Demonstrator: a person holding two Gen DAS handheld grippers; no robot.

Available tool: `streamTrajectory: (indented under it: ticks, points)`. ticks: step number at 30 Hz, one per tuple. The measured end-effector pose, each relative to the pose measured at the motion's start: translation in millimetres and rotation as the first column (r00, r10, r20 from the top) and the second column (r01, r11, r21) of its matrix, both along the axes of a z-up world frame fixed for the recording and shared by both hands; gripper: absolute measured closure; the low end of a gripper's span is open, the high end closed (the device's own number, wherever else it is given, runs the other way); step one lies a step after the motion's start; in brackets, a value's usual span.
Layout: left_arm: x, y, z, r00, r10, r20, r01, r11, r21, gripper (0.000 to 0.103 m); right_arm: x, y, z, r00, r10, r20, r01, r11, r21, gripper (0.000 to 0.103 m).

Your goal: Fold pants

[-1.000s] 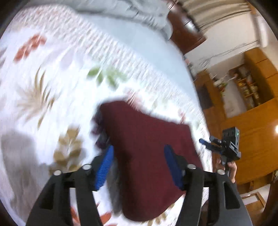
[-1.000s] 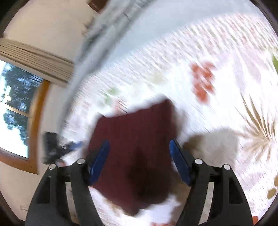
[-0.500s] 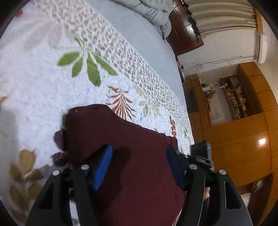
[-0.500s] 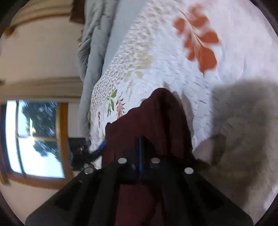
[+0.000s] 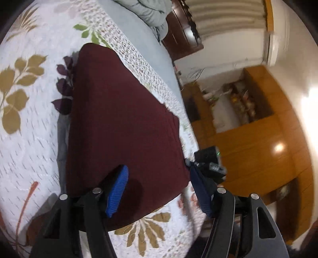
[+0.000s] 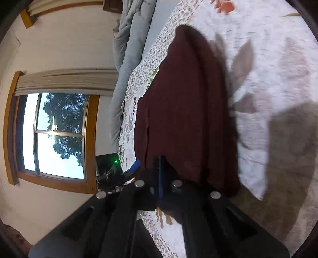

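Note:
The dark maroon pants (image 5: 123,123) lie folded into a thick pad on the floral bedspread (image 5: 29,127). My left gripper (image 5: 159,188) is open, with its blue pads (image 5: 117,190) over the near edge of the pants and holding nothing. In the right wrist view the pants (image 6: 188,111) stretch away from me. My right gripper (image 6: 160,176) is shut, with its blue pads pressed together at the near edge of the pants. Each gripper also shows in the other's view: the right one in the left wrist view (image 5: 208,162), the left one in the right wrist view (image 6: 113,168).
A grey duvet (image 5: 147,12) lies bunched at the far end of the bed. Wooden cabinets (image 5: 268,150) stand past the bed's edge. A window (image 6: 51,133) with a wooden frame is on the wall beside the bed.
My right gripper closed at the near edge of the pants. Both grippers came in low over the pants. The left stayed open.

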State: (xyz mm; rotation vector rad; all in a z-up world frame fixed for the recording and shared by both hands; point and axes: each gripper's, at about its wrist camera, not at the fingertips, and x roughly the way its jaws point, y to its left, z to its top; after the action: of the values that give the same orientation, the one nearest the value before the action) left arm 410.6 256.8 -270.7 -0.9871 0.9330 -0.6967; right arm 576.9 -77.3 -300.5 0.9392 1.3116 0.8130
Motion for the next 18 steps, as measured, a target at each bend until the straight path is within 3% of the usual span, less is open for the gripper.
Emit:
streamTrajectory:
  ticks: [2,4,5,6,9,10,11,12,14,15,17,18]
  points:
    - [1,-1,3,1.000,-0.005,-0.002,0.005,1.000,0.008,0.038,0,7,13,0.999,0.017,0.027,-0.016,0.998,-0.057,0.103]
    - [1,-2,6,1.000,-0.007,0.003,0.007,1.000,0.021,0.038,-2,11,30,0.999,0.012,0.052,-0.007,0.996,-0.090,0.090]
    - [0,-1,9,1.000,-0.003,0.007,0.003,1.000,0.021,0.037,-2,14,38,0.998,0.006,0.068,0.000,0.997,-0.081,0.069]
    - [0,-1,10,1.000,0.003,0.009,-0.003,1.000,0.018,0.036,-3,20,47,0.996,0.009,0.091,-0.002,0.997,-0.073,0.057]
    - [-4,-2,4,1.000,0.021,0.014,-0.021,1.000,0.008,0.034,-5,36,54,0.993,0.039,0.111,-0.028,0.994,-0.104,0.061]
    - [-6,-1,1,0.999,0.034,0.008,-0.034,0.999,-0.008,0.034,-3,37,48,0.995,0.043,0.092,-0.031,0.992,-0.122,0.067]
    - [-9,0,-1,0.999,0.045,0.002,-0.045,0.999,-0.028,0.034,-1,37,43,0.997,0.031,0.072,-0.020,0.988,-0.151,0.085]
    - [-11,1,-2,0.999,0.051,-0.003,-0.051,0.998,-0.036,0.034,1,38,40,0.998,0.013,0.054,-0.003,0.983,-0.184,0.091]
    - [-17,-2,-1,0.999,0.053,-0.005,-0.053,0.998,-0.034,0.034,6,42,42,0.999,-0.022,0.050,0.031,0.979,-0.201,0.086]
    - [-20,-4,0,0.999,0.046,-0.005,-0.046,0.999,-0.022,0.034,3,43,47,0.997,-0.036,0.066,0.048,0.981,-0.189,0.073]
    - [-27,-7,3,0.999,0.042,-0.004,-0.042,0.999,-0.008,0.034,-1,47,55,0.994,-0.038,0.101,0.053,0.986,-0.157,0.060]
    - [-34,-7,9,0.999,0.055,-0.003,-0.055,0.998,0.014,0.034,-3,47,57,0.993,-0.035,0.112,0.053,0.986,-0.159,0.062]
